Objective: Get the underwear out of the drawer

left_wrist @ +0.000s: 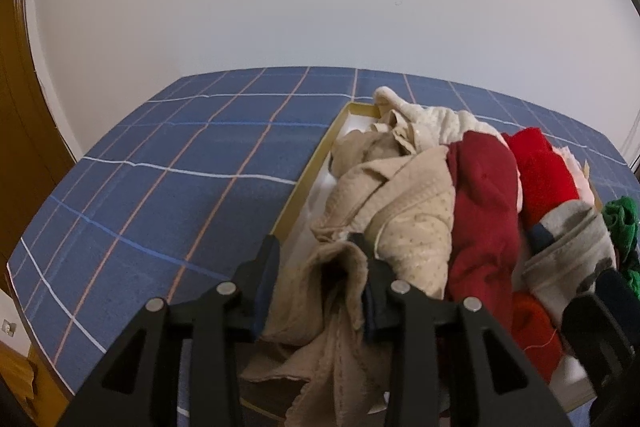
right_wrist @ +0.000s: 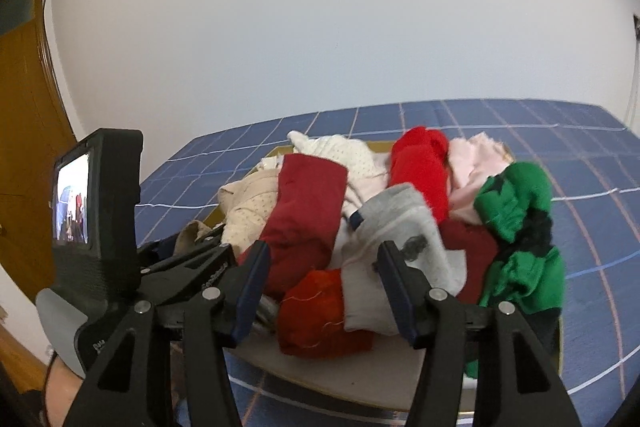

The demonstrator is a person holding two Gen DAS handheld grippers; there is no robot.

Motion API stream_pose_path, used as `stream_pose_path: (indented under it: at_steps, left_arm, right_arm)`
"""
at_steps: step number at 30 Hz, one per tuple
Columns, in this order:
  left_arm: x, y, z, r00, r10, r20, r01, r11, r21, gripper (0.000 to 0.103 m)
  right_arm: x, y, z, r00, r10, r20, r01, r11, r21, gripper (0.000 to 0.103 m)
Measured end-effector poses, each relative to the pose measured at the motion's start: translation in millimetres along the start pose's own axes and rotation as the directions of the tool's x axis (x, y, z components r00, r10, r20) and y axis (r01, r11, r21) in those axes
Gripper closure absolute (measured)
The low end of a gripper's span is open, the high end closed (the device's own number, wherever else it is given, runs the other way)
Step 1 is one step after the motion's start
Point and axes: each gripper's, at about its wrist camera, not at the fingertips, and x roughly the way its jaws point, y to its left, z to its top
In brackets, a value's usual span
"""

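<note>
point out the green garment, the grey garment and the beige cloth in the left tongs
green garment (right_wrist: 516, 199), right wrist view, upper fold
grey garment (right_wrist: 404, 223), right wrist view, top surface
beige cloth (left_wrist: 320, 291), left wrist view, fold between the fingers

Right gripper (right_wrist: 324, 287) open over underwear (right_wrist: 400, 227)

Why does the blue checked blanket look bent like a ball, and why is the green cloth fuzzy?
Left wrist view: the fisheye lens bows the blue checked blanket and darkens the corners; the light is soft and even, without glare. Right wrist view: same bending; the green and black cloth and grey cloth look smeared, probably motion blur.
</note>
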Motion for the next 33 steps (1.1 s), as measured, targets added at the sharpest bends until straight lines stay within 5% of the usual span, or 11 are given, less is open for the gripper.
stream_pose_path:
  at_steps: [12,17,33]
  left_arm:
    - [-20,-18,-9,0.995,0.083,0.051,-0.086,0.994,0.061,0.067]
    - [-54,-26,-14,0.994,0.013,0.110,-0.020,0.998,0.068,0.046]
    - [-79,-47,-26,0.992,0.016,0.122,-0.037,0.985,0.170,0.039]
  right_arm:
    - [2,-20,-4,0.998,-0.064,-0.003,0.064,0.998,-0.005,0.044]
    - [-3,-25,-8,0.999,-0.041,0.015,0.041,0.999,-0.007,0.043]
    - [27,-39,-6,0.990,-0.081,-0.112,0.082,0.997,0.005,0.043]
